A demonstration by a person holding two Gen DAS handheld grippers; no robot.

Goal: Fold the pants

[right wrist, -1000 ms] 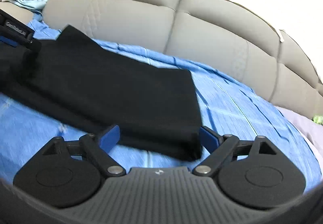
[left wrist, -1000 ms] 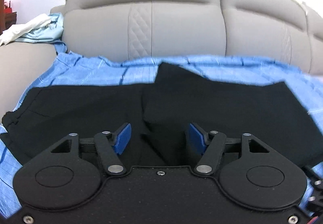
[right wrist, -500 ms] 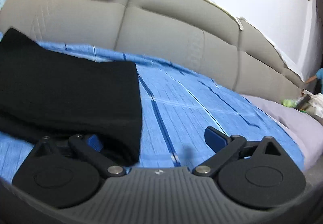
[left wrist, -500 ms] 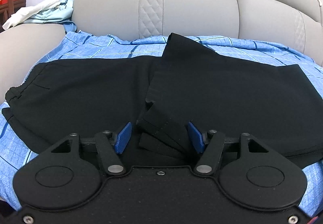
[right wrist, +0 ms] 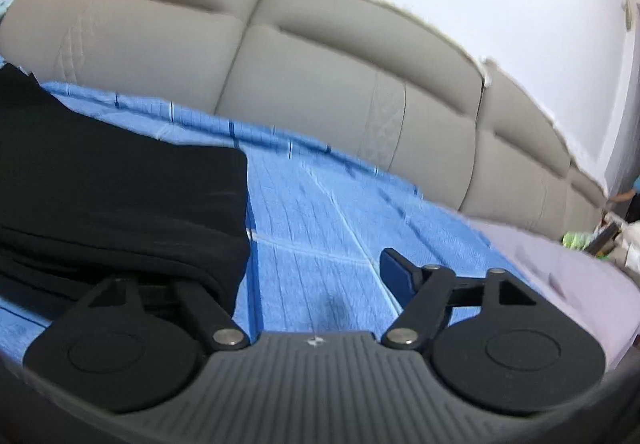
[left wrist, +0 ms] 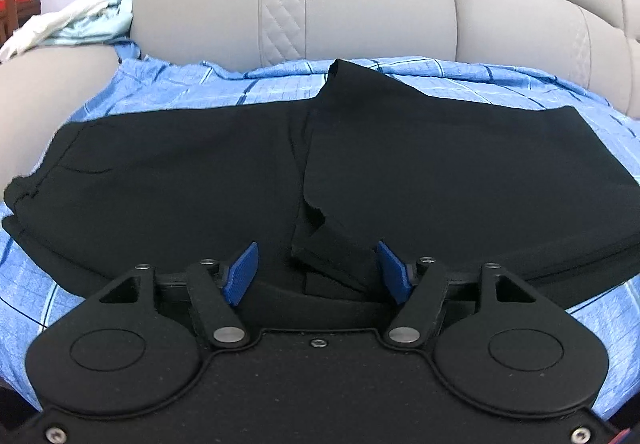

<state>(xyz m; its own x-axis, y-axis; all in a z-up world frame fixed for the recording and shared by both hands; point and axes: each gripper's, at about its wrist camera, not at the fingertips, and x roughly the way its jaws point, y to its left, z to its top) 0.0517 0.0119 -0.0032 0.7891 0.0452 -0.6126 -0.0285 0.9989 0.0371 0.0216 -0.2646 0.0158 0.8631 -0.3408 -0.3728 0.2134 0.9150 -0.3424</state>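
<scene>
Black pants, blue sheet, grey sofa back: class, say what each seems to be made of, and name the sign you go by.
Black pants: matte woven cloth, it seems; no shine, soft folds, limp hems.
Blue sheet: thin crinkled fabric, likely cotton; fine puckers, printed dark check lines.
Grey sofa back: smooth leather or imitation leather; faint sheen, stitched diamond quilting, padded seams. Which of the two cannot be told.
</scene>
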